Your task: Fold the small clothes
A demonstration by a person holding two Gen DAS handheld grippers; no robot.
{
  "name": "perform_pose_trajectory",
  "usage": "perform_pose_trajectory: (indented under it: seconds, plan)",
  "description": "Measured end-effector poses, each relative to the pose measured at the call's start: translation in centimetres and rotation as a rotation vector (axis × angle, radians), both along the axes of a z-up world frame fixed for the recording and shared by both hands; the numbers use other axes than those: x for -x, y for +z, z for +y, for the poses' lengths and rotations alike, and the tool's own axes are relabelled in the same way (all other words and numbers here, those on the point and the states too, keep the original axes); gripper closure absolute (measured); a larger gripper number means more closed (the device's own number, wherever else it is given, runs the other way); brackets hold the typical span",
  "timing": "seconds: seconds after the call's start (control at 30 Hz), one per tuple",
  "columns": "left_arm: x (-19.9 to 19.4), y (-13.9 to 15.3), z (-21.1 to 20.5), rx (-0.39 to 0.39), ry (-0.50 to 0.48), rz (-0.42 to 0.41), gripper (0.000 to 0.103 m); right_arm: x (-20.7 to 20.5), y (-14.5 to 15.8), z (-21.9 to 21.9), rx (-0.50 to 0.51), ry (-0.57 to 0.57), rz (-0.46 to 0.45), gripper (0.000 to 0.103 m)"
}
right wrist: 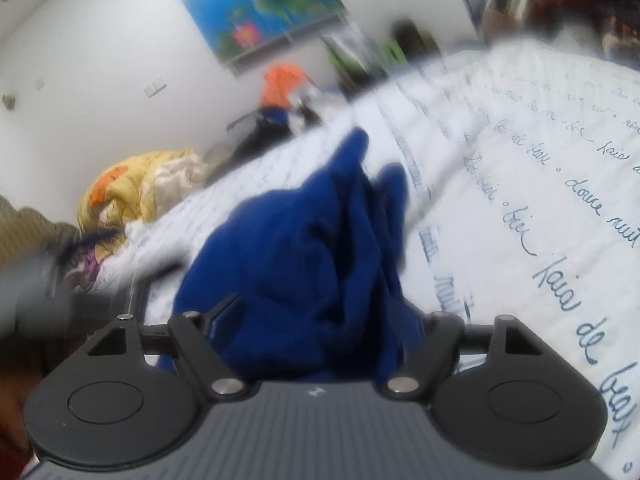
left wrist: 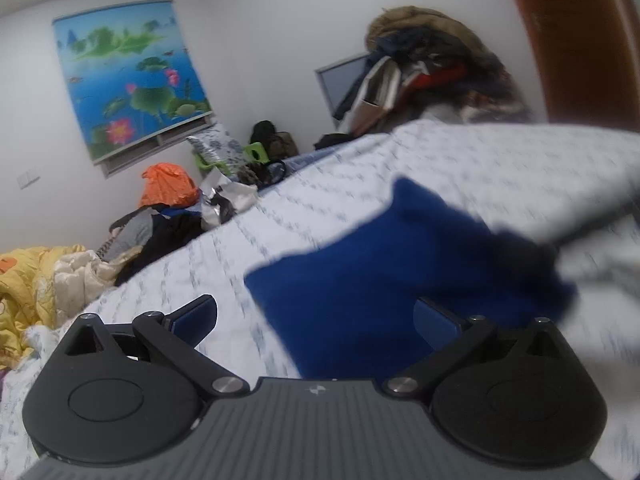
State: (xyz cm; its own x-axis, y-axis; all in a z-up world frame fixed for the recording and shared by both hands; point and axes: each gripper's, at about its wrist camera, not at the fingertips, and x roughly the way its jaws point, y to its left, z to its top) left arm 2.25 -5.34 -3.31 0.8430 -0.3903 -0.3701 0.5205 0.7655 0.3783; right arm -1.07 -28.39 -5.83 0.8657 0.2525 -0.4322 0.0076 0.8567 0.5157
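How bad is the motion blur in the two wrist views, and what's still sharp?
Left wrist: blue garment and the white bedspread smeared, worst at right; the lotus blind fairly crisp; left claw sharp. Right wrist: garment, far clutter and left edge blurred; script print on the bedspread readable; right claw sharp. Both show fisheye bending.

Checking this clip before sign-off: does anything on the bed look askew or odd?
The blue garment lies bunched and rumpled on the white bedspread, not flat or folded. Both left gripper and right gripper stand open around it.
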Motion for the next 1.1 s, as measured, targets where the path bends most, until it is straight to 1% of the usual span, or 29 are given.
perform_pose_trajectory:
  seconds: [0.03, 0.1, 0.13, 0.17, 0.2, 0.23, 0.27, 0.3, 0.33, 0.4, 0.47, 0.53, 0.6, 0.63, 0.7, 0.77, 0.83, 0.87, 0.9, 0.97, 1.03, 1.1]
  plan:
    - [0.6, -0.6, 0.4, -0.007, -0.005, 0.006, 0.000, -0.3, 0.1, 0.0, 0.003, -0.007, 0.002, 0.028]
    - [1.4, -1.8, 0.8, -0.022, -0.018, 0.027, 0.000, -0.9, 0.3, -0.1, 0.014, -0.011, 0.022, 0.045]
    - [1.6, -2.3, 0.8, -0.036, -0.023, 0.032, 0.000, -1.1, 0.3, -0.1, 0.019, -0.009, 0.034, 0.051]
    - [1.9, -2.9, 0.9, -0.055, -0.025, 0.027, 0.000, -1.2, 0.3, 0.1, 0.026, -0.005, 0.046, 0.061]
    - [2.0, -3.5, 0.8, -0.076, -0.023, 0.017, 0.000, -1.3, 0.2, 0.3, 0.038, 0.001, 0.059, 0.064]
    - [2.1, -4.0, 0.8, -0.094, -0.019, 0.005, 0.000, -1.4, 0.1, 0.6, 0.055, 0.010, 0.072, 0.065]
    - [2.1, -4.4, 0.8, -0.106, -0.017, -0.003, 0.000, -1.4, 0.0, 0.8, 0.072, 0.015, 0.083, 0.070]
    - [2.1, -4.6, 0.9, -0.112, -0.009, -0.009, 0.000, -1.3, -0.2, 0.9, 0.082, 0.009, 0.096, 0.084]
    - [1.9, -4.6, 1.0, -0.111, 0.008, -0.017, 0.000, -1.3, -0.3, 0.7, 0.080, 0.005, 0.105, 0.091]
    - [1.5, -4.5, 1.8, -0.096, 0.040, -0.025, 0.000, -0.8, -0.2, 0.0, 0.043, 0.000, 0.095, 0.095]
    - [0.9, -4.0, 2.8, -0.071, 0.067, -0.006, 0.000, -0.2, 0.1, -0.6, 0.016, 0.003, 0.082, 0.096]
    - [0.6, -3.7, 3.8, -0.051, 0.080, 0.025, 0.000, 0.5, 0.3, -0.9, 0.014, 0.013, 0.079, 0.097]
    - [0.6, -3.6, 4.5, -0.037, 0.075, 0.061, 0.000, 0.9, -0.2, -1.0, 0.007, 0.020, 0.100, 0.097]
    - [0.8, -3.5, 4.8, -0.032, 0.064, 0.077, 0.000, 1.0, -0.5, -1.0, 0.024, 0.019, 0.114, 0.097]
    - [1.2, -3.2, 5.2, -0.015, 0.038, 0.094, 0.000, 1.1, -1.2, -0.6, 0.094, 0.008, 0.146, 0.097]
    - [1.6, -2.4, 5.4, 0.031, 0.010, 0.109, 0.000, 1.2, -1.1, -0.5, 0.113, 0.010, 0.142, 0.096]
    - [1.5, -1.4, 5.0, 0.082, 0.001, 0.123, 0.000, 1.4, 0.0, -0.2, 0.159, -0.026, 0.120, 0.092]
    - [1.1, -1.0, 4.7, 0.106, 0.006, 0.130, 0.000, 1.4, 0.8, 0.0, 0.195, -0.054, 0.093, 0.085]
    - [0.7, -0.6, 4.2, 0.130, 0.019, 0.141, 0.000, 1.4, 1.6, 0.2, 0.223, -0.077, 0.059, 0.075]
    - [-0.6, -0.2, 3.1, 0.162, 0.073, 0.172, 0.000, 0.9, 3.1, 0.8, 0.249, -0.075, -0.001, 0.066]
    - [-2.0, -0.3, 1.6, 0.171, 0.144, 0.202, 0.000, -0.2, 4.0, 1.8, 0.270, -0.044, -0.041, 0.066]
    - [-3.1, -0.8, 0.7, 0.191, 0.188, 0.237, 0.000, -1.8, 4.1, 2.8, 0.303, -0.018, -0.055, 0.066]
